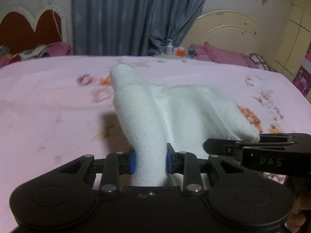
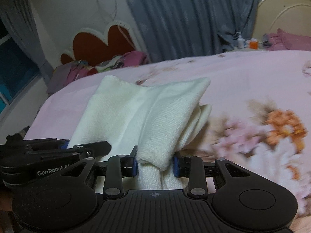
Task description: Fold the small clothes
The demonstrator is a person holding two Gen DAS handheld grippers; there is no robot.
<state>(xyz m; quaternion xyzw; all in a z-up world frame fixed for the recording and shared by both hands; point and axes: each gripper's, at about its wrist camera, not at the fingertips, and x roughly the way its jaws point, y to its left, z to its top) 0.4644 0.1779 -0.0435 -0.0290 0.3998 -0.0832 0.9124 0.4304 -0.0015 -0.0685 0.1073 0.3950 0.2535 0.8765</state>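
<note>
A white knitted sock (image 1: 175, 108) is held up over the pink floral bed sheet (image 1: 48, 101). My left gripper (image 1: 150, 161) is shut on one end of the sock, which runs up between its blue pads. My right gripper (image 2: 156, 166) is shut on a bunched fold of the same sock (image 2: 136, 112). The right gripper also shows in the left wrist view (image 1: 252, 147), close at the right, at the sock's other end. The left gripper shows in the right wrist view (image 2: 58, 149) at the left edge. The sock spans between both grippers.
The bed (image 2: 252, 73) fills the foreground. A red heart-shaped headboard (image 1: 29, 29) and pink pillows (image 1: 223, 54) lie beyond, with a grey curtain (image 1: 126, 15) behind. Small bottles and an orange box (image 1: 179, 51) stand at the far edge.
</note>
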